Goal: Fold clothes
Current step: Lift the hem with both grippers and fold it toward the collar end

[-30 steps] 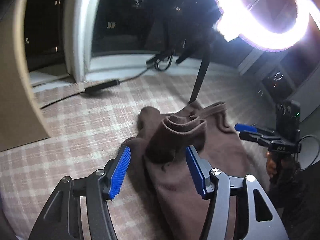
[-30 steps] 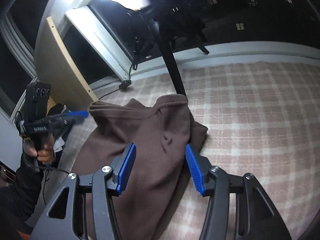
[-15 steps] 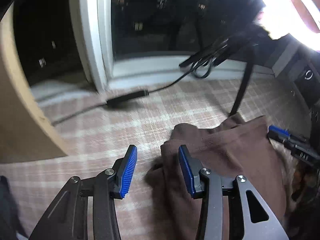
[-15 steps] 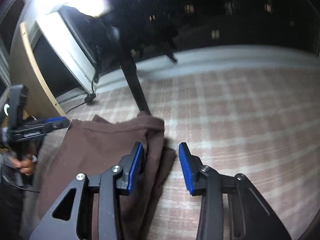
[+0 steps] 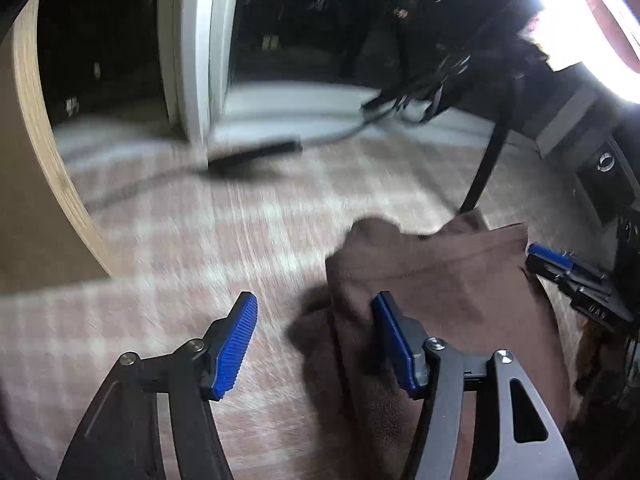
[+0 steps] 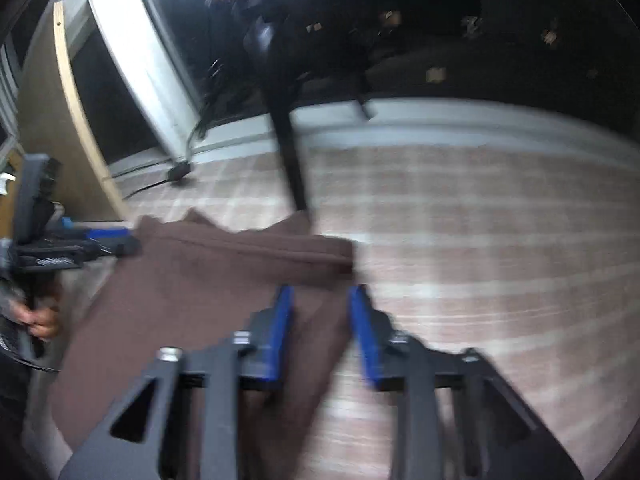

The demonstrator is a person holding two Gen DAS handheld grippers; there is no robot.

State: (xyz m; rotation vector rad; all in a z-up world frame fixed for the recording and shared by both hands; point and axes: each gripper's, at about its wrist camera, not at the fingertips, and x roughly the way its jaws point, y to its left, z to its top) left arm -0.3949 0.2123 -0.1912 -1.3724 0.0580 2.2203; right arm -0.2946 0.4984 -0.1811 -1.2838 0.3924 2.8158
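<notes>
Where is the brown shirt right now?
The brown garment lies on the checked cloth, right of centre in the left wrist view, just below the black stand leg.

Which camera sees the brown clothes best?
The right wrist view: the brown garment spreads across the plaid cover, with its folded top edge and left side showing. The left wrist view shows only its bunched near edge, partly behind a gripper finger, and it is blurred.

The garment is plain dark brown. Beneath it, the cover shows a pinkish-beige and white plaid. Both grippers carry bright blue ribbed pads on black frames. At nine o'clock, a pale wood-grain board.
</notes>
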